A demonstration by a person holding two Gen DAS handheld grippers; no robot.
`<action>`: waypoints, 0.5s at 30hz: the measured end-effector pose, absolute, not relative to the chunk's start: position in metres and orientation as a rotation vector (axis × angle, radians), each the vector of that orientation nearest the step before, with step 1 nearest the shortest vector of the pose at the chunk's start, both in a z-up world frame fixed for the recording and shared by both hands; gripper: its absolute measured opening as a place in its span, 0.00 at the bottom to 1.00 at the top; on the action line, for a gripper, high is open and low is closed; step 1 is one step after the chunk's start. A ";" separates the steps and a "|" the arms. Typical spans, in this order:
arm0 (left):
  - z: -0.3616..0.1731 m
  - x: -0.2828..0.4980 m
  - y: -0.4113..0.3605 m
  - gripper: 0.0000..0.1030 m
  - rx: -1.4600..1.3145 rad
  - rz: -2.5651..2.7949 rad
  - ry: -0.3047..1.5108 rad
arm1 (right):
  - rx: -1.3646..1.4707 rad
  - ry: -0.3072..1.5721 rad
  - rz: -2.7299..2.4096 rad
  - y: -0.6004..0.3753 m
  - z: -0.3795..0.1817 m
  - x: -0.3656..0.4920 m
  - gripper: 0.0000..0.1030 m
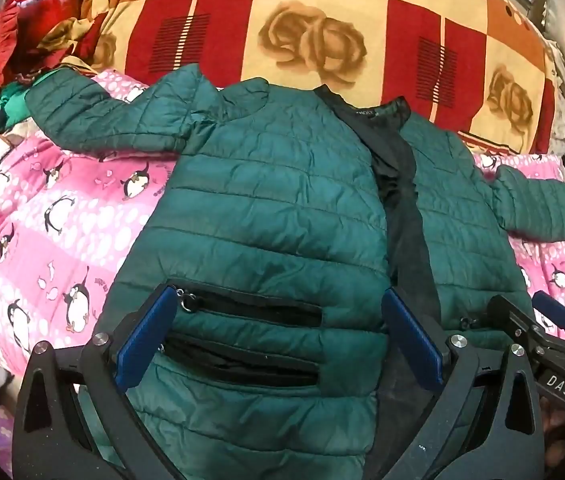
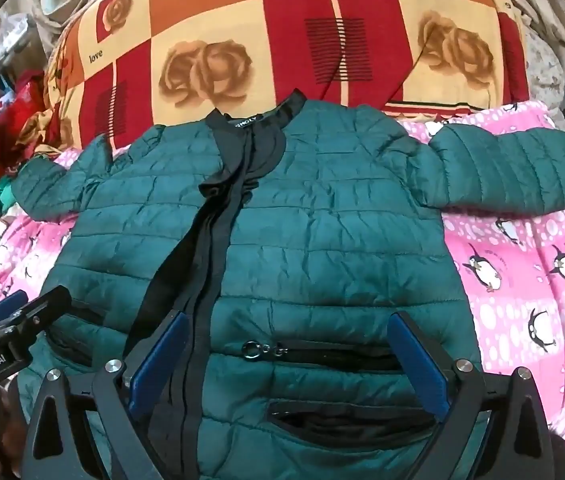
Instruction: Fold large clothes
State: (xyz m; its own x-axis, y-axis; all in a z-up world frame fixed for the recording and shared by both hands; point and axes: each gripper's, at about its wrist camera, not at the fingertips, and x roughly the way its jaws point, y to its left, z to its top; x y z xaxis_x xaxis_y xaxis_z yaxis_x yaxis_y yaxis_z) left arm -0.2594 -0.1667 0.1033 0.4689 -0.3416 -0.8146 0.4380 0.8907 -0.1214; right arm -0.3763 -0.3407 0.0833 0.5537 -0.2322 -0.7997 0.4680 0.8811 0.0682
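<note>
A dark green quilted jacket (image 1: 274, 200) lies spread front-up on a pink penguin blanket, sleeves out to both sides, its black zip strip running down the middle. It also shows in the right wrist view (image 2: 322, 232). My left gripper (image 1: 280, 332) is open above the jacket's left hem and zip pocket (image 1: 250, 312). My right gripper (image 2: 286, 356) is open above the right hem and its pocket (image 2: 322, 354). Each gripper shows at the edge of the other's view: the right gripper (image 1: 554, 320) and the left gripper (image 2: 14, 312).
The pink penguin blanket (image 1: 54, 224) covers the bed near me, also in the right wrist view (image 2: 530, 272). A red and cream rose-print blanket (image 1: 314, 20) lies beyond it. A heap of red and green clothes (image 1: 22, 40) sits at the far left.
</note>
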 end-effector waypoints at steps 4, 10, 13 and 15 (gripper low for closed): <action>0.101 -0.258 -0.168 0.99 0.117 -0.476 0.976 | 0.265 0.899 -0.424 -0.334 0.081 -0.375 0.96; 0.099 -0.256 -0.168 0.99 0.117 -0.482 0.979 | 0.273 0.916 -0.426 -0.349 0.083 -0.366 0.96; 0.097 -0.256 -0.170 0.99 0.116 -0.483 0.982 | 0.273 0.913 -0.431 -0.346 0.081 -0.369 0.96; 0.096 -0.255 -0.171 0.99 0.114 -0.488 0.988 | 0.274 0.907 -0.432 -0.347 0.080 -0.370 0.96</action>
State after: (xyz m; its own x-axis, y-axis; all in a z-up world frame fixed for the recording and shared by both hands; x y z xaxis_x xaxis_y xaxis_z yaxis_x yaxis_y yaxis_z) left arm -0.2548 -0.1714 0.0959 0.4528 -0.3432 -0.8229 0.4449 0.8868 -0.1250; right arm -0.3697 -0.3471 0.0801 0.5389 -0.2449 -0.8060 0.4716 0.8805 0.0478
